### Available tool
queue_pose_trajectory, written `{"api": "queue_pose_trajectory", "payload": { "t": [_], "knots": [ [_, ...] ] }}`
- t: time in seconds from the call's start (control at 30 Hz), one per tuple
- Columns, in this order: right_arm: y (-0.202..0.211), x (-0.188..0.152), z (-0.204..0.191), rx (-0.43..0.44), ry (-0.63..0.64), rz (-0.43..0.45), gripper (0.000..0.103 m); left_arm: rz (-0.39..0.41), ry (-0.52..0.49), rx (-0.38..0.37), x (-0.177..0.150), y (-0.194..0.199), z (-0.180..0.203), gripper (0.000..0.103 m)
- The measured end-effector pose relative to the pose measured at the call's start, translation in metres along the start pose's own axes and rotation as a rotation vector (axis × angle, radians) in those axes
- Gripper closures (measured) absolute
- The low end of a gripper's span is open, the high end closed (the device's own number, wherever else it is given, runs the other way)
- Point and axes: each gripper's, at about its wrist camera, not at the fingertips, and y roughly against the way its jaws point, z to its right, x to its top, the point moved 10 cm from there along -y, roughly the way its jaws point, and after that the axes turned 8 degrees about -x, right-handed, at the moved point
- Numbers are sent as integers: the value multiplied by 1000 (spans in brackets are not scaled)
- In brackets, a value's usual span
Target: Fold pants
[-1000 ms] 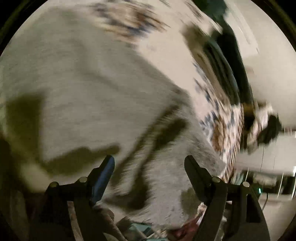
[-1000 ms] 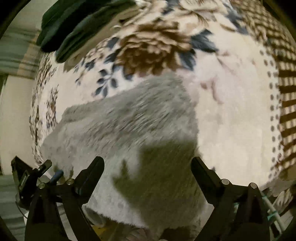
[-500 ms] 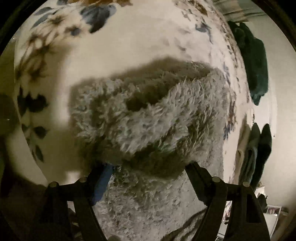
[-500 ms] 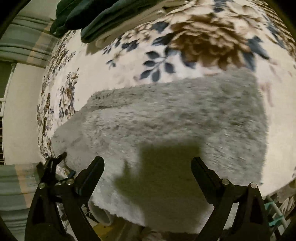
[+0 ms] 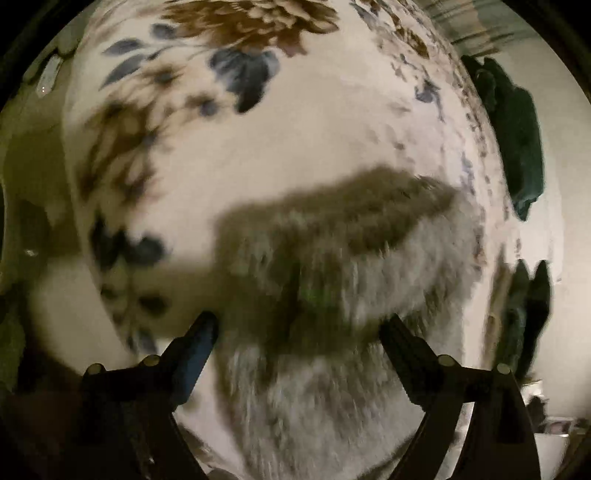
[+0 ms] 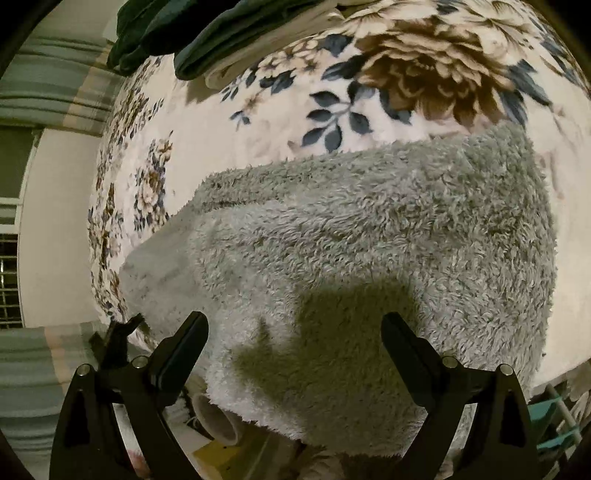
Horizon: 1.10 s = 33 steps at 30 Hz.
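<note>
The grey fleece pants [image 6: 369, 236] lie folded in a thick pile on the floral blanket [image 6: 280, 125]. In the left wrist view the pants [image 5: 369, 280] are blurred, with one end bunched in front of the fingers. My left gripper [image 5: 299, 325] is open and empty, right above that bunched end. My right gripper [image 6: 293, 325] is open and empty, above the near edge of the pile, which hangs over the bed's edge.
Dark green folded clothes [image 6: 221, 33] lie on the blanket at the far edge, also seen at the right in the left wrist view [image 5: 517, 133]. A cardboard tube [image 6: 218, 421] lies on the floor below the bed. A striped curtain [image 6: 55, 92] hangs at the left.
The left gripper has swung from the flat fleece to its bunched end and pulled back a little. The right view has steadied over the pile; both grippers stay open.
</note>
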Motion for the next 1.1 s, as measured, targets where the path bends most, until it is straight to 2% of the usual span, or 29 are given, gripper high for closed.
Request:
{"api": "queue_pose_trajectory", "payload": {
  "t": [0.1,0.17,0.2,0.23,0.33,0.4,0.5,0.6,0.7,0.8,0.83,0.9,0.97,1.0,1.07,1.1],
  "knots": [
    [2,-1,1,12,-3,3,6,16,-51,10,12,-8,13,6],
    [1,-4,3,13,-5,1,6,56,-49,-20,19,-8,20,10],
    [1,-5,4,11,-7,0,6,63,-63,-33,20,-7,26,34],
    [1,-7,6,9,-9,0,6,66,-77,-45,20,-5,31,67],
    [2,-11,10,9,-17,0,6,102,-175,-110,15,13,63,69],
    [4,-12,15,5,-21,2,6,124,-264,-155,2,33,98,69],
    [8,-12,29,-6,-41,9,6,112,-404,-256,-31,65,157,69],
    [17,-11,51,-19,-78,19,6,43,-548,-365,-94,86,220,69],
    [33,-8,79,-31,-132,41,6,-100,-685,-470,-188,90,273,69],
    [54,-3,108,-60,-176,75,6,-247,-790,-513,-281,70,304,69],
    [61,-1,119,-72,-187,86,6,-281,-806,-520,-302,64,307,69],
    [74,2,137,-95,-206,107,7,-371,-878,-510,-361,44,308,69],
    [87,3,158,-119,-226,123,7,-455,-898,-500,-396,26,306,69],
    [92,3,165,-126,-233,130,7,-502,-920,-473,-417,13,300,69],
    [101,3,181,-135,-250,136,7,-585,-945,-402,-440,-7,289,68],
    [103,3,185,-134,-253,139,7,-616,-945,-356,-446,-16,282,65]
  ]
}}
